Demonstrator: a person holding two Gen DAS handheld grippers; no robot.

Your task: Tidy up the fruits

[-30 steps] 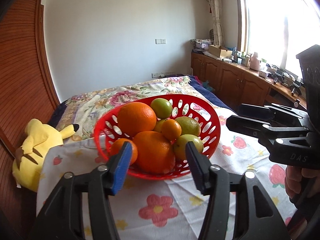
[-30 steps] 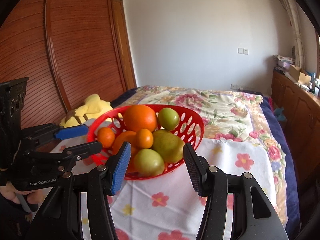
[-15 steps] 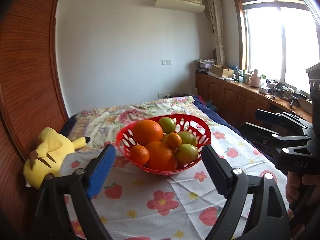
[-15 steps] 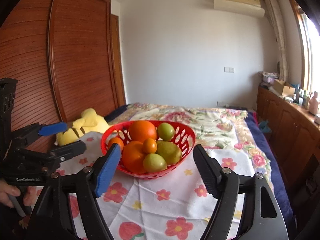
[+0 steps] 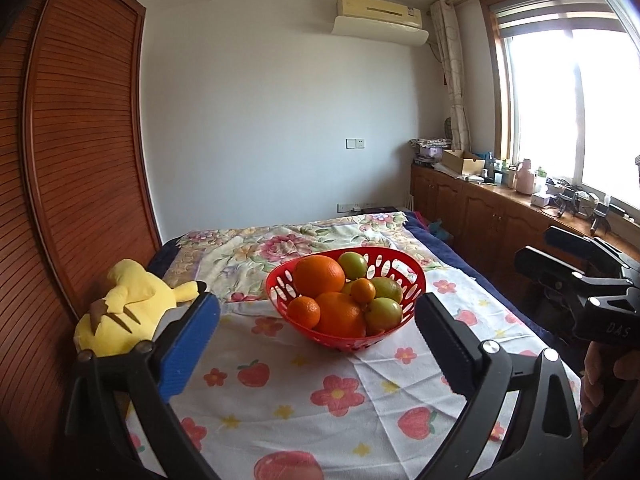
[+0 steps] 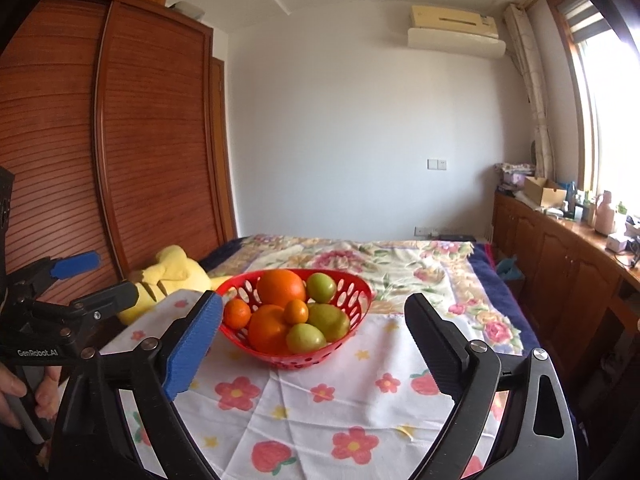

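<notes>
A red slotted basket [image 5: 412, 280] [image 6: 362, 304] stands on a white flowered cloth [image 5: 340, 392] [image 6: 320, 400]. It holds two large oranges [image 5: 319, 275], small tangerines [image 5: 304, 312] and several green fruits [image 5: 383, 309]. My left gripper [image 5: 318, 348] is open and empty, well back from the basket. It also shows at the left of the right wrist view [image 6: 96, 280]. My right gripper [image 6: 314, 340] is open and empty, also back from the basket. It shows at the right edge of the left wrist view [image 5: 560, 252].
A yellow plush toy [image 5: 128, 312] [image 6: 176, 276] lies left of the basket at the cloth's edge. A wooden wardrobe [image 5: 72, 180] stands on the left. A flowered bedspread [image 5: 280, 248] lies behind. Wooden cabinets [image 5: 480, 208] with clutter run along the right under the window.
Both grippers have pulled back and up from the basket and opened wider. The basket and fruits have not moved.
</notes>
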